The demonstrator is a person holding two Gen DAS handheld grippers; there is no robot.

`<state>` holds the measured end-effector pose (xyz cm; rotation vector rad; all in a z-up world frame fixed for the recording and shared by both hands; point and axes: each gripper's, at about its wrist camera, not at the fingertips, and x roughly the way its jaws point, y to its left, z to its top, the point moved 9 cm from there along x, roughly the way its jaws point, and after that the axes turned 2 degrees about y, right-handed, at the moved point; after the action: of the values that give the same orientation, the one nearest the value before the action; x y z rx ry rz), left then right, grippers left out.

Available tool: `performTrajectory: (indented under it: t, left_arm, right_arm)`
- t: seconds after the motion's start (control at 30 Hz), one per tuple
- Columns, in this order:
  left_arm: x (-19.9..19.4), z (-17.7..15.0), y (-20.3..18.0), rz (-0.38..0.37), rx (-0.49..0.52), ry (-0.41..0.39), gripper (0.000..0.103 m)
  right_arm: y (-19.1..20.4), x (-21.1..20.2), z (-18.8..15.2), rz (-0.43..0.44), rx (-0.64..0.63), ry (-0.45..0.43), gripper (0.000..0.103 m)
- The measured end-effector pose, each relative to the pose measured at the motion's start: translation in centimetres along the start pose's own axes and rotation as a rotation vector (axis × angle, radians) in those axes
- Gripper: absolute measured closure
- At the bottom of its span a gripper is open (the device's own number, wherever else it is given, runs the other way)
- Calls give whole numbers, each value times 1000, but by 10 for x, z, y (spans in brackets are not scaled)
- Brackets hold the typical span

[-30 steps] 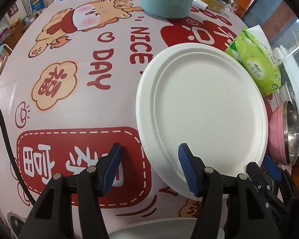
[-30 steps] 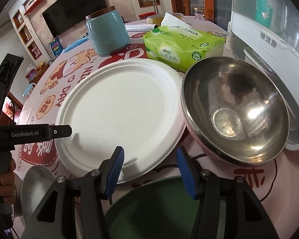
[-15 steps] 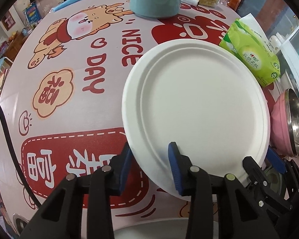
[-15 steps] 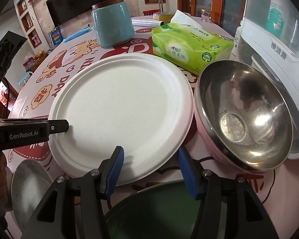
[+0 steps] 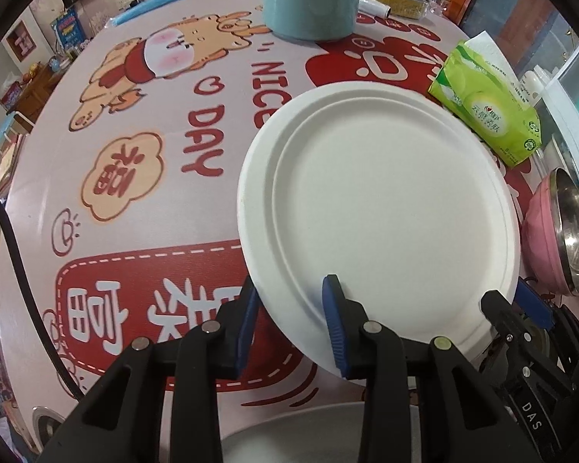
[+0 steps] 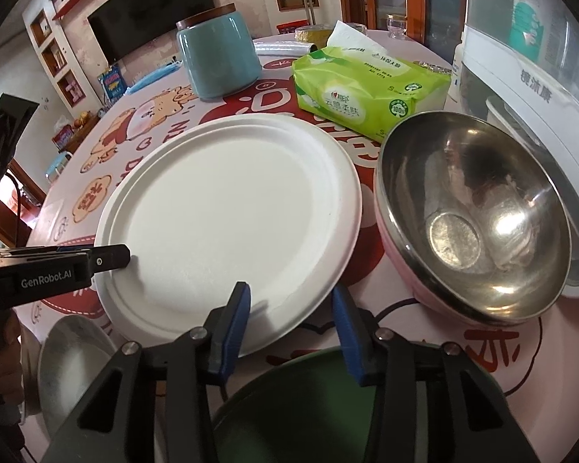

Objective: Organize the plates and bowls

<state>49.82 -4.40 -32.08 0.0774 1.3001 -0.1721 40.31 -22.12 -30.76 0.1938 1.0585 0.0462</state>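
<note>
The white plate (image 5: 386,212) sits on the round table (image 5: 135,123), close to the near edge & a bit to the right. I can't tell if it lies flat or if one side is up.

L gripper (image 5: 289,293) is at the plate's near-left rim. Its jaws are closing w/ the rim between them. One blue pad sits on top of the plate and the other is at the outer edge, and both look like they touch it. In the right wrist view, one of its fingers (image 6: 112,256) lies over that same rim.

R gripper (image 6: 289,301) is at the plate's near-right rim. Its jaws are closing too. The rim is partly between them, but the right pad is off to the side of the plate, so nothing is pinched.

Just right of the plate is a shiny metal bowl (image 6: 474,212), pink on the outside, near the table's right edge. A dark green bowl (image 6: 308,405) is at the near edge, under the R gripper. A grey dish (image 6: 69,355) is at the near-left edge.

At the far side stand a blue-green jar (image 6: 220,61) & a green tissue pack (image 6: 366,88).
</note>
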Motion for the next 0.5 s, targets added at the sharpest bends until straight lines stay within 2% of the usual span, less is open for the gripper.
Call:
performTrajectory:
  t: [0.5]
  left_arm:
    - [-49,1,0,1,-12,-62,71]
  right_arm:
    - [8,-45,12,35,1,-82,60]
